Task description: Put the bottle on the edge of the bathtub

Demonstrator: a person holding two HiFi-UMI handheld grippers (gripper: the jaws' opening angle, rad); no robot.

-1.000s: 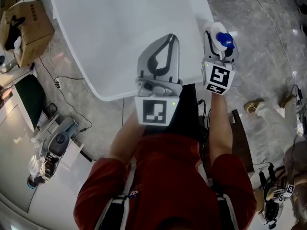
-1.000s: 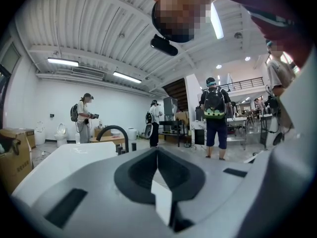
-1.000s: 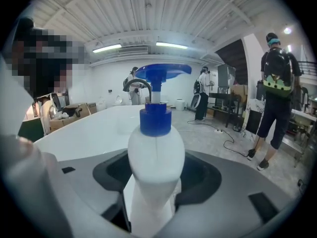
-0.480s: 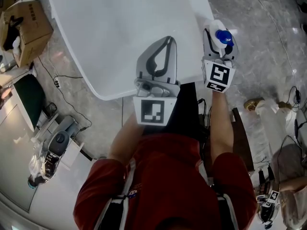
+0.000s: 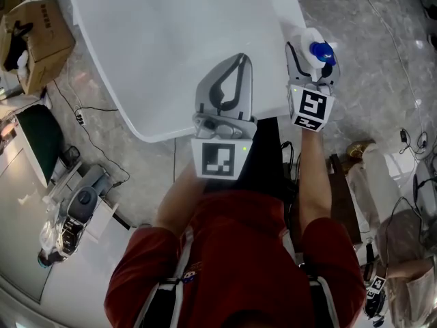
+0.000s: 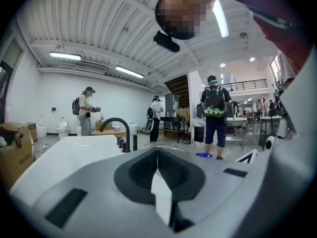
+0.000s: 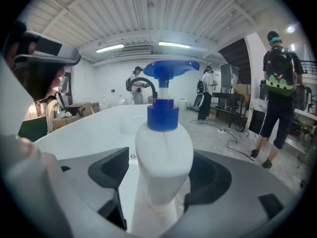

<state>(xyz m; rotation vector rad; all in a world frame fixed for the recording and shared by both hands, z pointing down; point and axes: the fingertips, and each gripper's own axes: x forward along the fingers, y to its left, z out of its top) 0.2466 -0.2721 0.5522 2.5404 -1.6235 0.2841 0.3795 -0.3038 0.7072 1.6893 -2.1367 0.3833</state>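
Bathtub (image 5: 171,60) rim: bottle (image 7: 163,148) upright, pump up, btwn R gripper (image 5: 315,59) opening jaws; L gripper (image 5: 236,67) closed.

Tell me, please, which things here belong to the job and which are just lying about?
Job: bottle, bathtub, right tool (jaws opening, bottle between them).
Lying about: cardboard box, floor cable, left tool (shut, empty).
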